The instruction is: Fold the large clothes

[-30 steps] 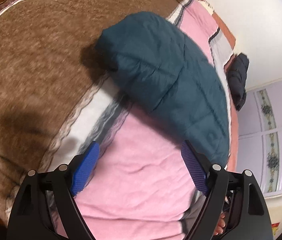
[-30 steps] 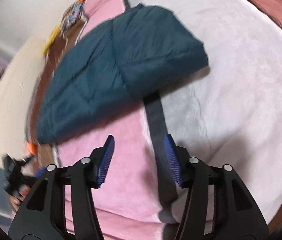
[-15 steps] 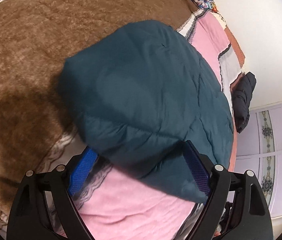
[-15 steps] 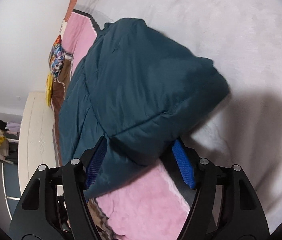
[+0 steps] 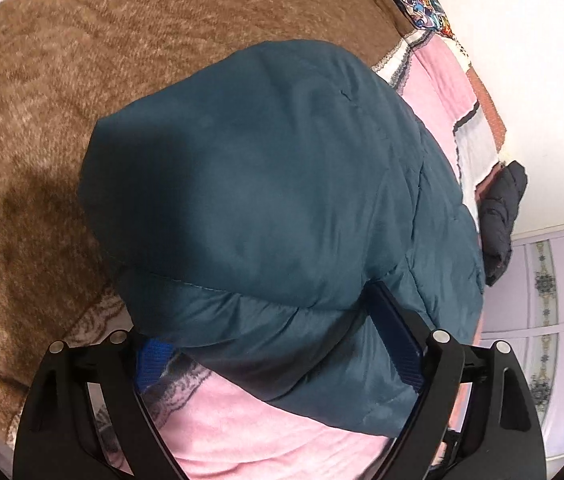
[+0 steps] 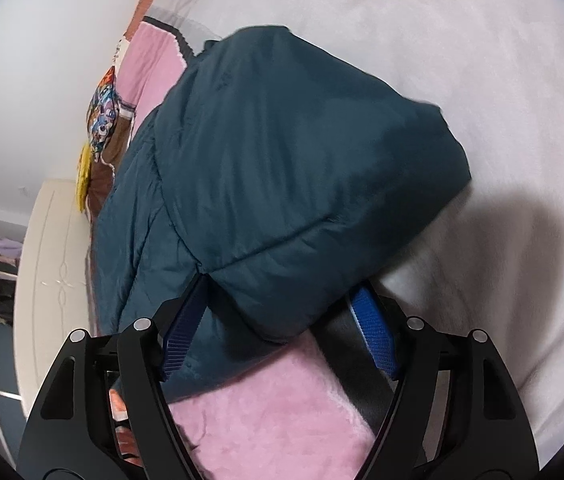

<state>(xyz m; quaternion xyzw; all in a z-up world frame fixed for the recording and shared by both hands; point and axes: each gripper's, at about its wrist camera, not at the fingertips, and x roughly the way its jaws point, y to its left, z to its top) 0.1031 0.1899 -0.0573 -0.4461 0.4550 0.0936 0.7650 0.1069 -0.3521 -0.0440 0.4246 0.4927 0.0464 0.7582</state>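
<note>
On the bed (image 5: 34,128), teal jacket (image 5: 266,184) lies folded, its near edge between both sets of spread jaws. Left gripper (image 5: 278,336) unclenched; right gripper (image 6: 282,320) opening, gripping nothing. Risk: puffy fill springs the fold apart; pads snag fabric.

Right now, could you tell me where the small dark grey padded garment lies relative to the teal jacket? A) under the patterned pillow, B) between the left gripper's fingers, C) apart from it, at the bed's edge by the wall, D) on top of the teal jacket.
C: the dark grey garment lies past the teal jacket, at the bed's edge under the white wall.
</note>
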